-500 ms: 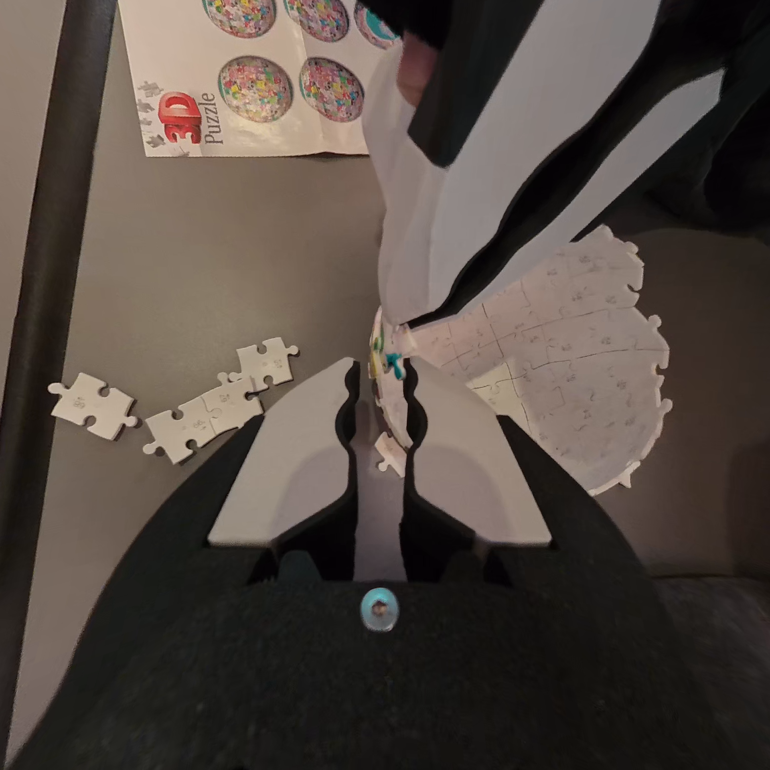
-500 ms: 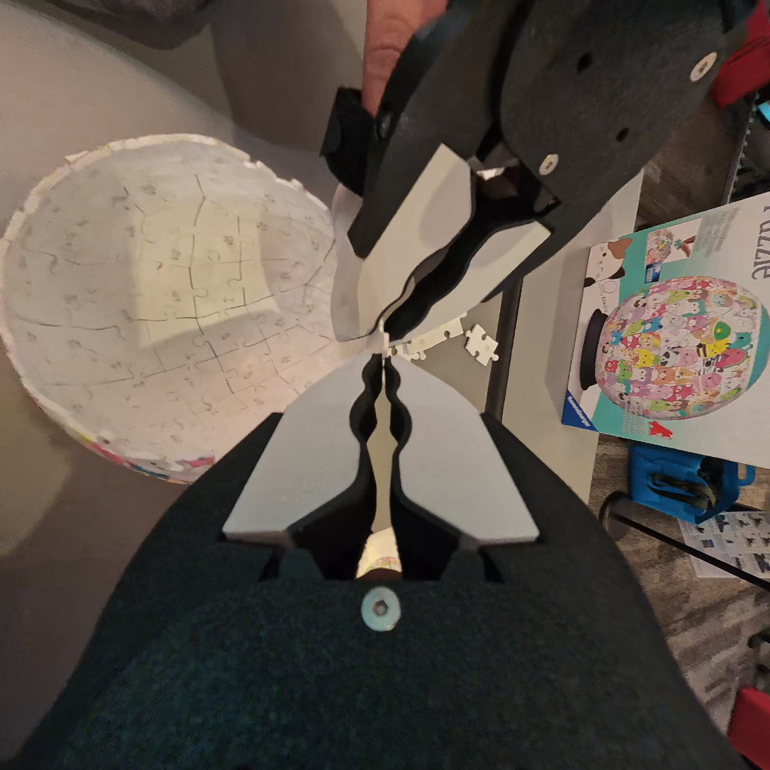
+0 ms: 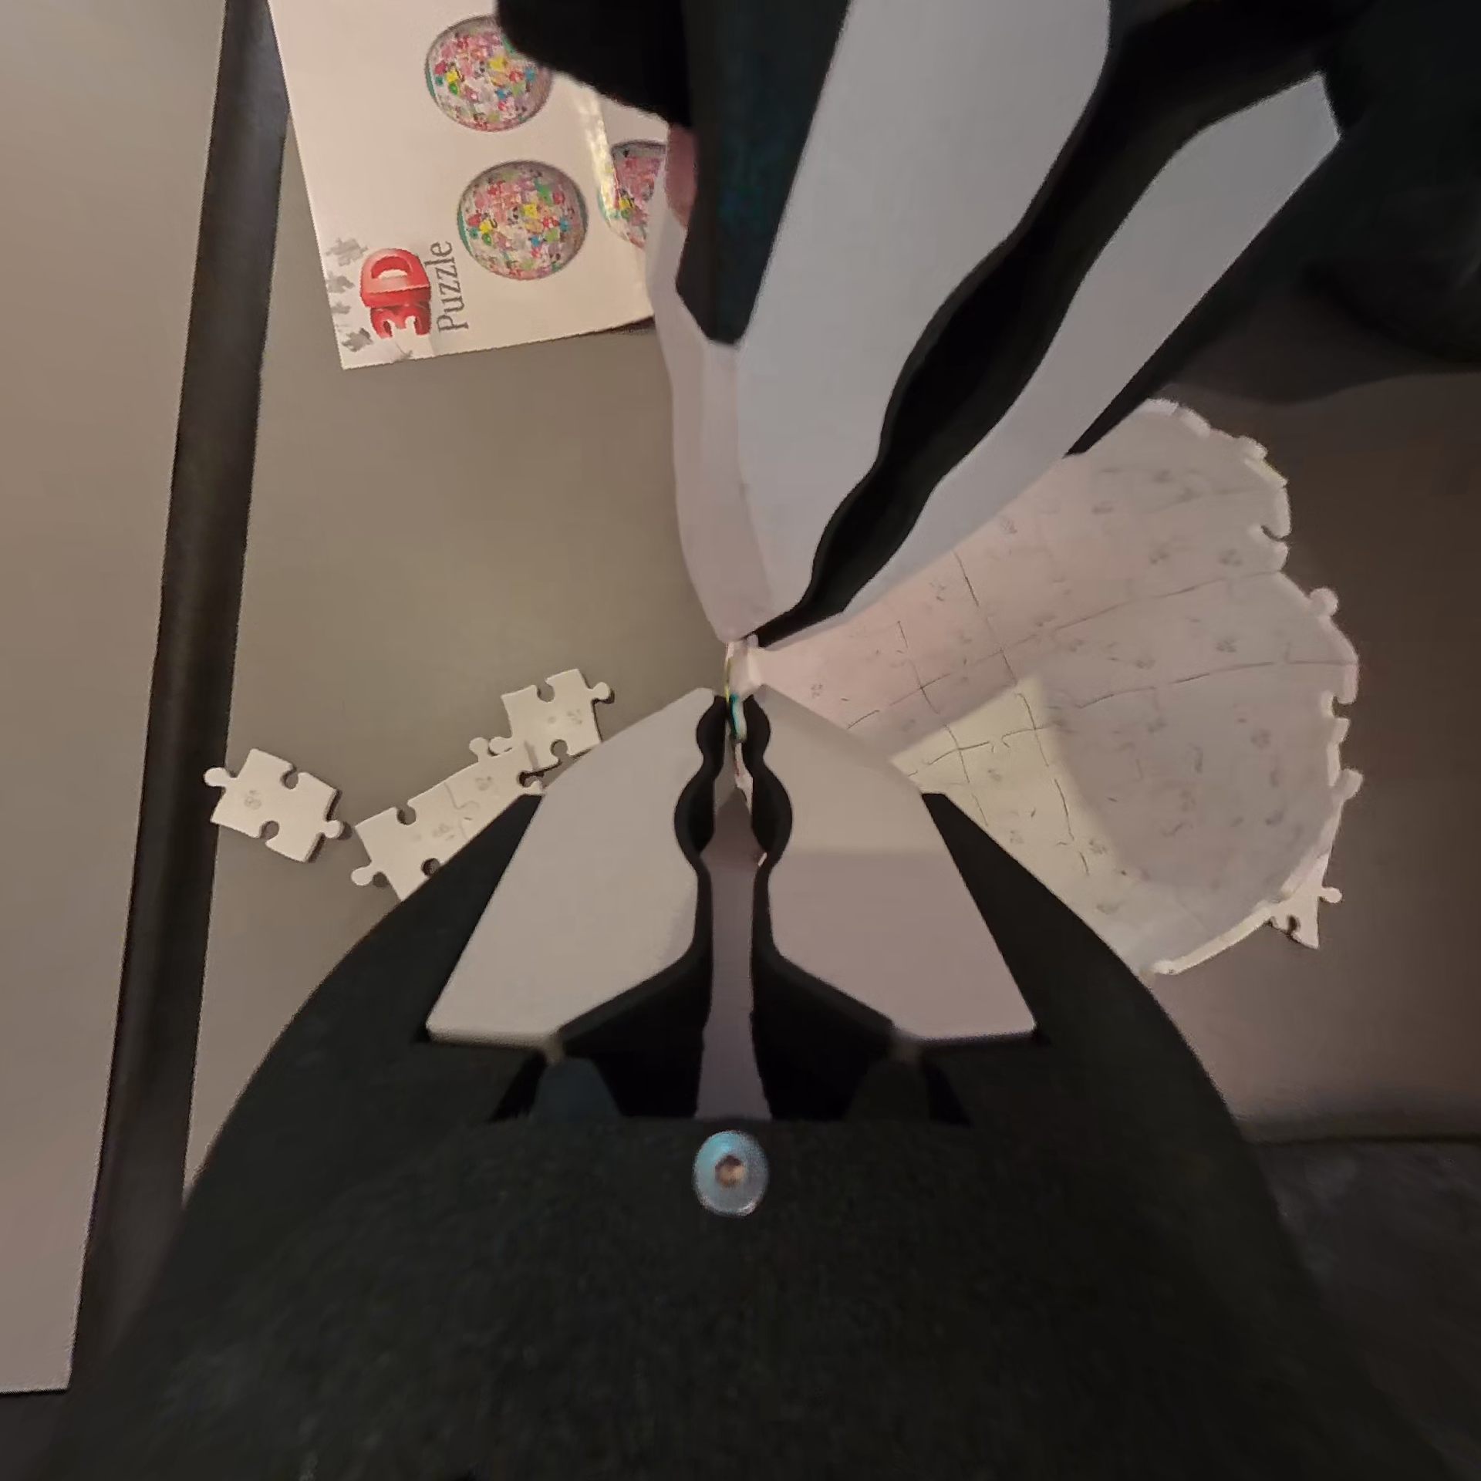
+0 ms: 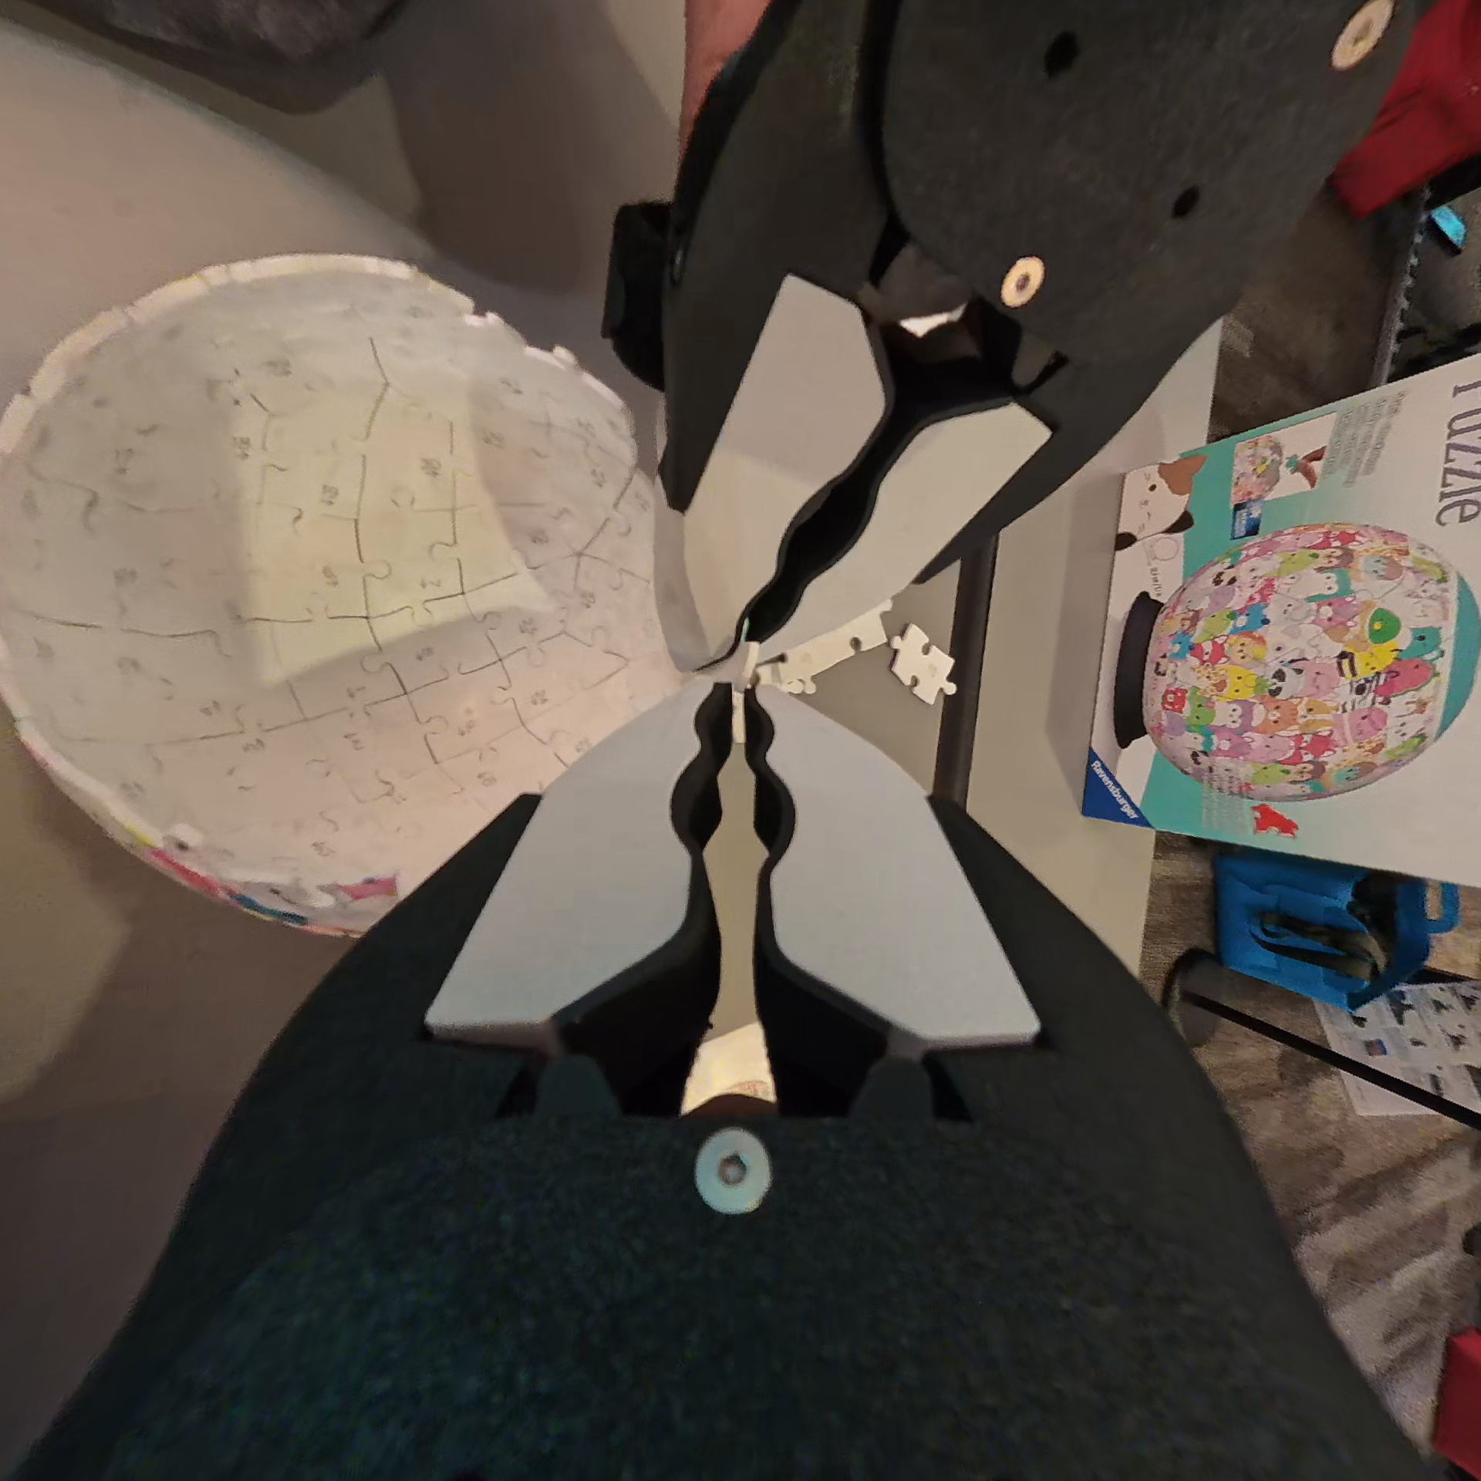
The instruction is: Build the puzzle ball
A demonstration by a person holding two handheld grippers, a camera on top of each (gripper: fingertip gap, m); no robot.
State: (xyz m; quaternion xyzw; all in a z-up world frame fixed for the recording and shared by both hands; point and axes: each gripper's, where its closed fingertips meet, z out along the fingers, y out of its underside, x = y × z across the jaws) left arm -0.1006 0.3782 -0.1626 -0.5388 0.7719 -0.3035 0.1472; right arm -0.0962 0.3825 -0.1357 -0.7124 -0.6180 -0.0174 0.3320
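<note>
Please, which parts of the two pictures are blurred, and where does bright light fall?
Left wrist view: the far tool is smeared by motion; the loose pieces stay sharp. Right wrist view: the half ball is softly blurred, with a bright patch of light inside; the box is sharper.

Each wrist camera looks closely along its own tongs, facing the other; both share the half-built ball (image 3: 1122, 721) (image 4: 320, 577).

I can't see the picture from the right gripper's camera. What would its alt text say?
Two grippers meet tip to tip at the rim of a half-built white puzzle ball, the right gripper pinching a piece there and the left gripper reaching from above. Loose pieces and the puzzle box lie beyond.
</note>
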